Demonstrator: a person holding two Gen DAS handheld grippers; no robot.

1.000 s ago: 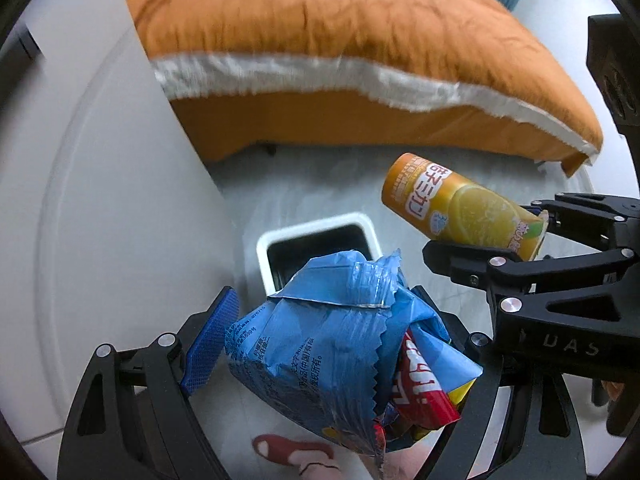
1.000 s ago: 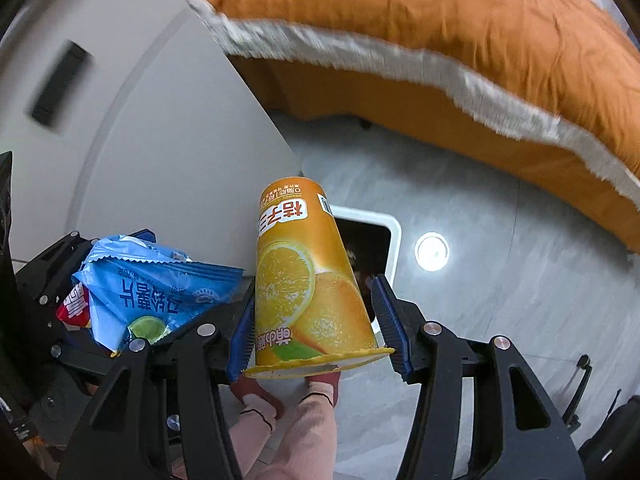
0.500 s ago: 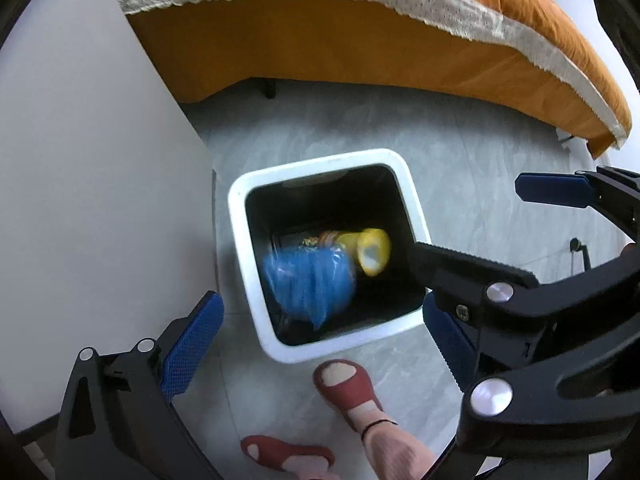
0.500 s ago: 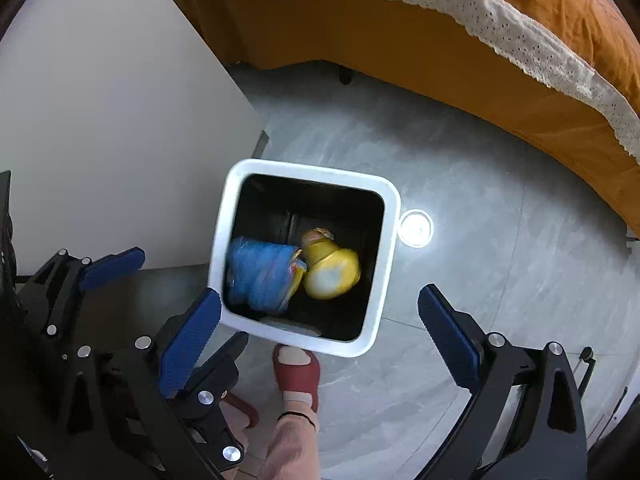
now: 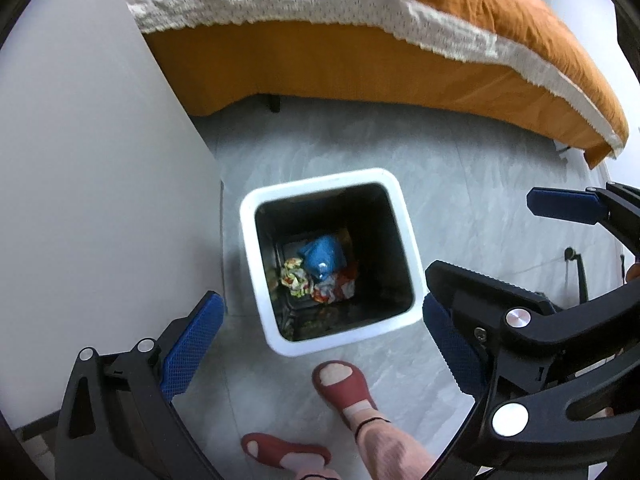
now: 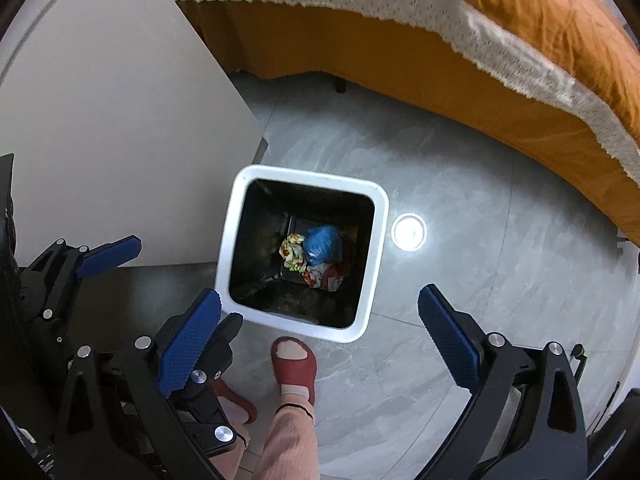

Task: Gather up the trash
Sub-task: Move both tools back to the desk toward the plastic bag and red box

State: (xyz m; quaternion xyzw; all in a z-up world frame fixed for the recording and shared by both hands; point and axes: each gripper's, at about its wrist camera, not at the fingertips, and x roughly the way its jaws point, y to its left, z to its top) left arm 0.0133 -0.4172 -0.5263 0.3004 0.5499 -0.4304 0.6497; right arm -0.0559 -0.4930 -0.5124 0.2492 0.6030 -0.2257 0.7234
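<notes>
Hovering over floor: left gripper (image 5: 320, 344) fingers spread, nothing held. White bin (image 5: 406, 224) beside white tabletop (image 5: 88, 184); blue wrapper (image 5: 322, 258) and crumpled trash (image 5: 296, 282) lie at bin bottom. Right gripper (image 6: 320, 340) fingers spread, nothing held.

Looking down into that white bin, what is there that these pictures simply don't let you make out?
- Orange can: not identifiable in either view; perhaps under the blue bag in the bin.
- Crumpled wrappers: print too small in both views.
- Under the bed: hidden by the orange cover.
- Person: cut off above the shin by both lower edges.
</notes>
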